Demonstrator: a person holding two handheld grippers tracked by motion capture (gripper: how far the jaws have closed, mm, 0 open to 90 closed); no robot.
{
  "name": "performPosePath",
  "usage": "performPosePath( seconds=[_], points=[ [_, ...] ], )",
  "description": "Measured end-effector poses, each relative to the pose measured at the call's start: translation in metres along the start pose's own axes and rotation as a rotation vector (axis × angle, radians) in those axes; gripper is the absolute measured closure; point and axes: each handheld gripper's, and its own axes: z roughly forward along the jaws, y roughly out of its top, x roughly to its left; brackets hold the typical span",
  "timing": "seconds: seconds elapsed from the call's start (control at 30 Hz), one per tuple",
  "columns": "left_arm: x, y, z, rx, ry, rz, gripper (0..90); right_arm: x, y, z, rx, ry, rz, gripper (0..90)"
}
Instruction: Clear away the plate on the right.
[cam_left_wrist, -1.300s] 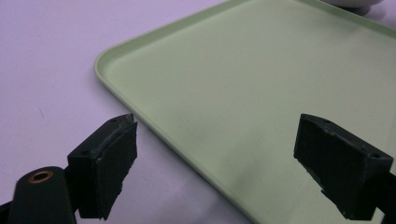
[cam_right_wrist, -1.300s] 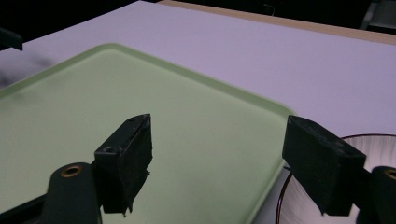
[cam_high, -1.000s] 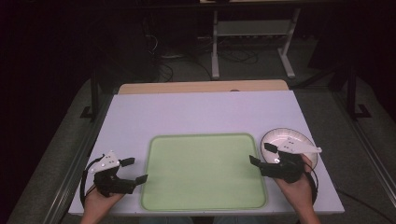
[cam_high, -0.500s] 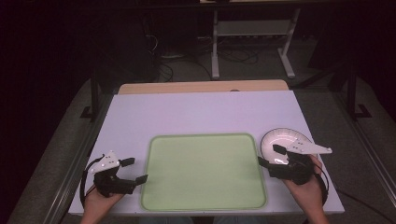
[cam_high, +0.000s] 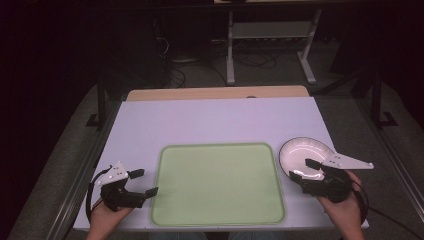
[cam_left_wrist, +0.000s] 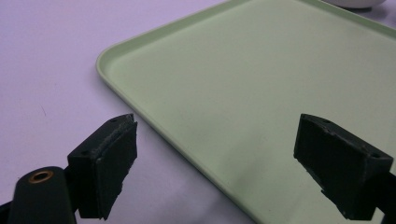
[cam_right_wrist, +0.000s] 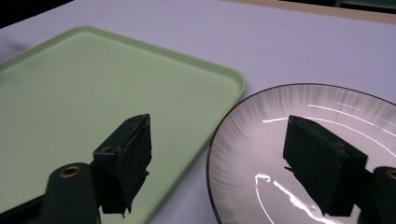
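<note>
A pale green tray (cam_high: 217, 182) lies flat at the near middle of the lilac table. A white plate with a dark rim (cam_high: 303, 154) sits just right of it. My right gripper (cam_high: 304, 170) is open at the plate's near edge; in the right gripper view one pad (cam_right_wrist: 322, 161) hangs over the plate (cam_right_wrist: 299, 154) and the other over the tray's right rim (cam_right_wrist: 236, 93). My left gripper (cam_high: 143, 183) is open beside the tray's left edge, and in the left gripper view its jaws straddle the tray's corner rim (cam_left_wrist: 121, 88). Nothing is held.
The lilac table top (cam_high: 220, 120) stretches far beyond the tray, with a wooden strip (cam_high: 215, 93) along its far edge. A metal stand (cam_high: 267, 40) and cables stand on the dark floor behind.
My right gripper has drifted right and slightly toward me, from the plate's left side to its near edge. The left gripper has stayed put.
</note>
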Motion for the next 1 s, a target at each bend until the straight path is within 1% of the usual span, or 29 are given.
performPosePath(
  seconds=[0.17, 0.27, 0.37, 0.5, 0.63, 0.7, 0.73, 0.77, 0.9, 1.0],
  points=[
    [0.0, 0.0, 0.001, -0.001, -0.001, 0.0, 13.3, -0.006, -0.003, -0.007, -0.004, -0.01, 0.014, 22.7],
    [0.0, 0.0, 0.001, -0.001, -0.002, -0.001, 13.3, -0.011, -0.006, -0.015, -0.007, -0.022, 0.028, 22.7],
    [0.0, 0.0, 0.001, -0.001, -0.002, -0.002, 13.3, -0.013, -0.007, -0.018, -0.01, -0.026, 0.031, 22.7],
    [0.0, 0.0, 0.001, 0.001, -0.002, -0.003, 13.3, -0.021, -0.009, -0.028, -0.016, -0.042, 0.049, 22.7],
    [0.0, 0.0, 0.001, 0.002, -0.002, -0.003, 13.3, -0.025, -0.011, -0.033, -0.017, -0.052, 0.063, 22.7],
    [0.0, 0.0, 0.001, 0.003, -0.002, -0.003, 13.3, -0.03, -0.013, -0.037, -0.019, -0.061, 0.072, 22.7],
    [0.0, 0.0, 0.001, 0.002, -0.002, -0.003, 13.3, -0.03, -0.013, -0.037, -0.019, -0.061, 0.072, 22.7],
    [0.0, 0.0, 0.001, 0.002, -0.002, -0.003, 13.3, -0.033, -0.015, -0.04, -0.016, -0.065, 0.082, 22.7],
    [0.0, 0.0, 0.002, 0.005, -0.002, -0.004, 13.3, -0.037, -0.017, -0.043, -0.008, -0.077, 0.088, 22.7],
    [0.0, 0.0, 0.002, 0.005, -0.002, -0.004, 13.3, -0.045, -0.021, -0.049, -0.004, -0.093, 0.103, 22.7]
  ],
)
